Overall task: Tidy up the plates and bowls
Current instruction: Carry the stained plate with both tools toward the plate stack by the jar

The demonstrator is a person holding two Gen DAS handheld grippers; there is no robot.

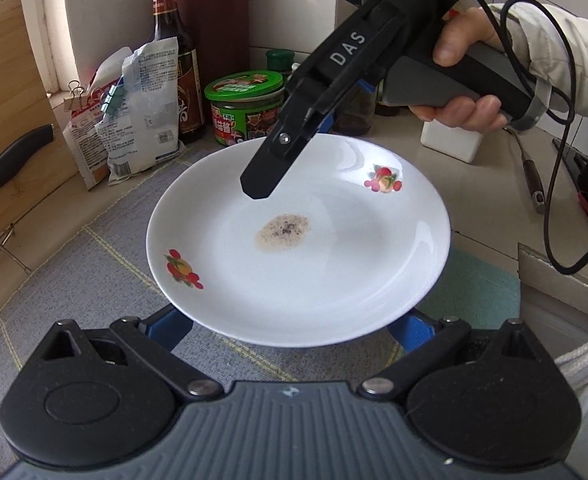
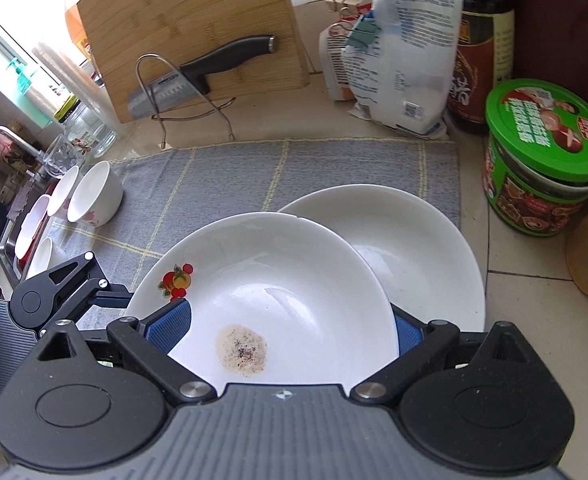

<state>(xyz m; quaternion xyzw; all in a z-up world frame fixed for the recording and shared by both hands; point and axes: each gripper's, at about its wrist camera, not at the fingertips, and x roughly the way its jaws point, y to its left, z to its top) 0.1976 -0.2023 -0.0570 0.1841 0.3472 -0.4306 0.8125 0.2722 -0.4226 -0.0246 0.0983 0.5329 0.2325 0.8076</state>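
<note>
A white plate (image 1: 302, 264) with red fruit prints and a speckled stain is held tilted above the grey mat (image 1: 74, 280). My right gripper (image 1: 282, 152) is shut on its far rim, one finger above and one below. In the right wrist view the plate (image 2: 278, 292) sits between the blue pads (image 2: 170, 328). My left gripper (image 1: 294, 332) lies spread under the plate's near edge, its fingers mostly hidden. A second white plate (image 2: 422, 256) lies on the mat just behind. Several white bowls (image 2: 94, 196) stand at the mat's left edge.
A green-lidded jar (image 2: 546, 160), a dark sauce bottle (image 2: 482, 48) and clipped bags (image 2: 398, 52) line the back. A bamboo board (image 2: 190, 28) with a knife (image 2: 198, 76) in a wire rack stands at the left. A sink (image 2: 10, 240) lies at far left.
</note>
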